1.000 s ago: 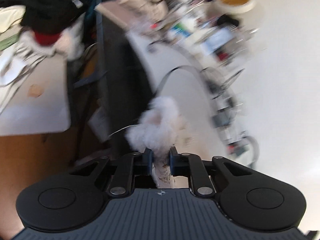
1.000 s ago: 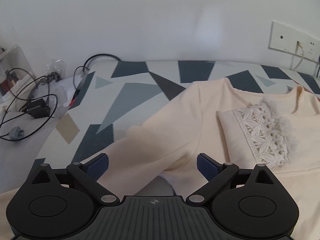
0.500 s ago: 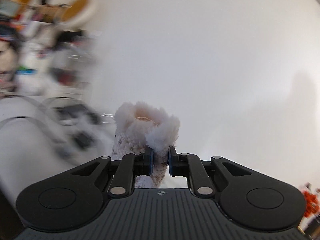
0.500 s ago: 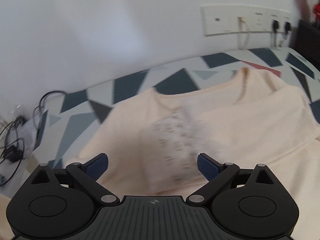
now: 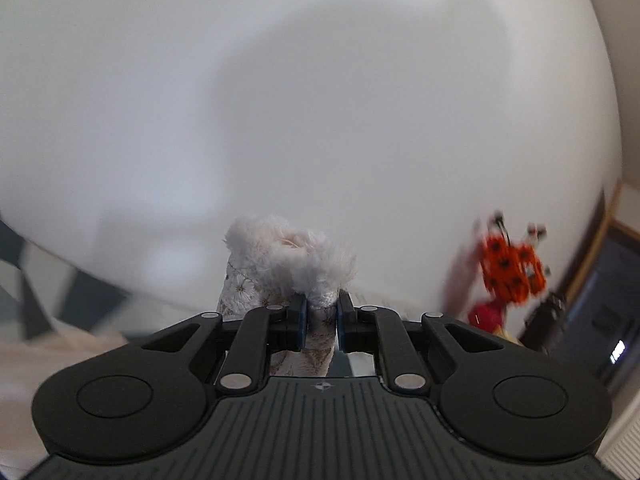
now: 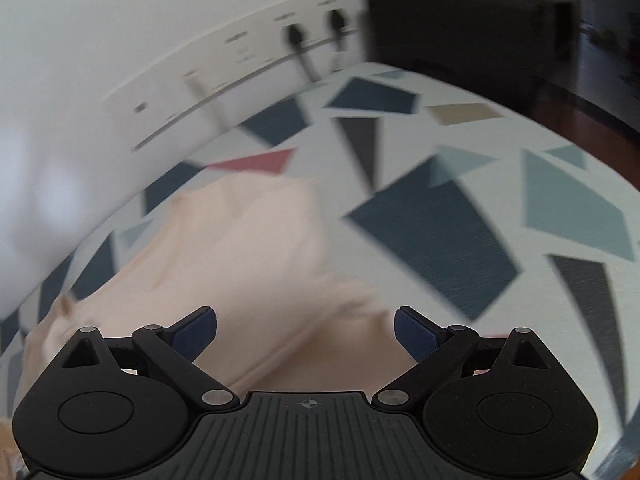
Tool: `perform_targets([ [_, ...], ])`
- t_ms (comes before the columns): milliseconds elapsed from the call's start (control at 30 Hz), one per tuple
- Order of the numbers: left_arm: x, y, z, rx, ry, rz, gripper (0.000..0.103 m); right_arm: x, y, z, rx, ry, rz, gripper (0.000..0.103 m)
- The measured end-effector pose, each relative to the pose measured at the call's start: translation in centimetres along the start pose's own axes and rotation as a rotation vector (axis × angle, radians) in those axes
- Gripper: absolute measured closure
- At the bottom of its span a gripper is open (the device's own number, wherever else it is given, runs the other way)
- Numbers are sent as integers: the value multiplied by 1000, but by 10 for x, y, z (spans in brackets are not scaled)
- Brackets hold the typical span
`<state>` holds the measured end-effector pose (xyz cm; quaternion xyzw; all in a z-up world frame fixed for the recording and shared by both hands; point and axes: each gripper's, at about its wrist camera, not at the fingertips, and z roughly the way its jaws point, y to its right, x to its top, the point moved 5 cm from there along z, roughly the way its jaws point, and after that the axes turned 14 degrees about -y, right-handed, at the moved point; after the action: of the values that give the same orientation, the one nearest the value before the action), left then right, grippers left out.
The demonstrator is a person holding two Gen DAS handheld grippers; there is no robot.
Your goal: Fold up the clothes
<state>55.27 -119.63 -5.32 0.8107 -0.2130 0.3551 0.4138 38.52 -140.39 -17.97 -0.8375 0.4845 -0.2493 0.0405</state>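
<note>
the left gripper is clamped on the fluffy white lace-trimmed cuff, raised before a white wall. the right gripper hangs spread wide and empty over the cream fabric garment, which lies on the geometric-patterned tablecloth.

Matte black two-finger left gripper: ribbed grey-black housing, round discs at four and eight o'clock, silver pivot screws, blue pads. Matching black right gripper, pads probably navy through blur.

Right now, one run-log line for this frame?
left claw: shut on fluffy lace cuff | right claw: open, over cream top | surface: patterned cloth
</note>
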Motion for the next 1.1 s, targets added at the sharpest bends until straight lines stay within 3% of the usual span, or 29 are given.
perform_targets([
  [133, -51, 35, 83, -29, -189, 58, 89, 18, 50, -4, -18, 26, 85, 8],
  [233, -95, 34, 127, 3, -358, 100, 88, 27, 70, -4, -26, 29, 118, 8],
  [367, -125, 27, 138, -11, -510, 132, 81, 38, 82, -4, -20, 30, 135, 8],
  [400, -117, 29, 127, -7, -487, 154, 74, 41, 82, -4, -11, 30, 133, 8],
  [433, -106, 31, 113, 4, -452, 182, 55, 43, 80, -4, 1, 29, 128, 8],
  [500, -83, 36, 85, 27, -381, 237, 30, 48, 72, -6, 21, 31, 106, 9],
  [533, -72, 38, 71, 39, -345, 264, 23, 49, 67, -7, 30, 36, 93, 9],
  [667, -26, 34, 22, 182, -113, 324, 18, 53, 41, -16, 72, 68, 40, 9],
  [767, -5, 6, -8, 235, -45, 246, 17, 52, 19, -18, 92, 81, -11, 9],
  [867, -6, -45, -32, 345, -72, 142, 17, 46, -2, -15, 94, 100, -87, 16],
  [933, -21, -88, -48, 467, -116, 97, 17, 41, -13, -14, 93, 130, -150, 19],
  [1033, -55, -140, -76, 653, -171, 102, 17, 28, -17, -9, 75, 142, -184, 19],
  [1100, -73, -157, -85, 705, -212, 116, 17, 19, -16, -5, 82, 132, -176, 19],
])
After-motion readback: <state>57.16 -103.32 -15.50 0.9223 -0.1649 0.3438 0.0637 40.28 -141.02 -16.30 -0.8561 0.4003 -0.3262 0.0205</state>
